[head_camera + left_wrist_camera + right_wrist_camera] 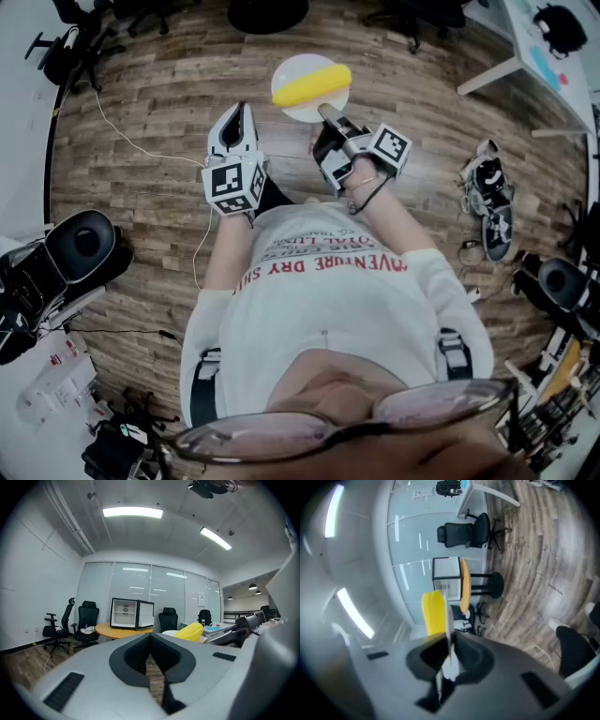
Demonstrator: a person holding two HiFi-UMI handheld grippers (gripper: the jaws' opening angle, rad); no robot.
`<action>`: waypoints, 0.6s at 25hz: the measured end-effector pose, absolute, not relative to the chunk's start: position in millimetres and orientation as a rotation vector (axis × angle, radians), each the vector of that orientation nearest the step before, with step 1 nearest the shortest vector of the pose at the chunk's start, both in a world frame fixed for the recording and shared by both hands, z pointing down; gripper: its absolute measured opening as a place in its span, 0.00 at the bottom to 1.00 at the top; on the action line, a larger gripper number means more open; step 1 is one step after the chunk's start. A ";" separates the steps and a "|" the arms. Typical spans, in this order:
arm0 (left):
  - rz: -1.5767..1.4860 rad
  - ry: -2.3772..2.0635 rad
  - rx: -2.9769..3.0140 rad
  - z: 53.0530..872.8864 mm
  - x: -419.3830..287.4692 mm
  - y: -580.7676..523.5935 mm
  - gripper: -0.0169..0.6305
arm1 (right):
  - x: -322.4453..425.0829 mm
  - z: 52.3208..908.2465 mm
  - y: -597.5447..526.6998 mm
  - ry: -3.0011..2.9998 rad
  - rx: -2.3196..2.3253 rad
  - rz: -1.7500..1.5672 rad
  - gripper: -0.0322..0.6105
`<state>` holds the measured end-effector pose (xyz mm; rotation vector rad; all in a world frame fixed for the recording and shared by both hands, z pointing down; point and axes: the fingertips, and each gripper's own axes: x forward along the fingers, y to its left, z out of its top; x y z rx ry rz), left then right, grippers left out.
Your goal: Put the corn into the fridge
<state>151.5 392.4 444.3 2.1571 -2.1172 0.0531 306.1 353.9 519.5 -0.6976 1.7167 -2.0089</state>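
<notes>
A yellow corn cob (311, 84) lies on a small white plate (298, 108) that hangs over the wood floor in front of me. My right gripper (328, 114) is shut on the plate's near rim. In the right gripper view the plate (449, 620) shows edge-on between the jaws, with the corn (433, 612) on its left side. My left gripper (239, 117) is beside it on the left, shut with nothing in it, its pads meeting (150, 639). A small white fridge (132, 613) with its door open stands on a round wooden table (123, 631) ahead. The corn (190, 632) also shows at the right of the left gripper view.
Black office chairs (86, 620) stand around the table before a glass wall. A pair of shoes (492, 197) lies on the floor at the right. A thin cable (141, 145) runs over the floor at the left. A white desk (525, 47) stands at the upper right.
</notes>
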 end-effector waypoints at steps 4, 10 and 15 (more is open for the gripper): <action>0.059 -2.122 2.170 441.5 149.8 387.3 0.07 | 302.7 515.4 348.3 1.723 -0.682 -1.997 0.12; 0.070 -2.116 2.180 440.1 144.1 387.8 0.07 | 297.3 512.3 348.3 1.729 -0.671 -1.987 0.12; 0.076 -2.107 2.182 439.5 146.9 386.7 0.07 | 300.1 511.4 348.8 1.718 -0.686 -1.998 0.11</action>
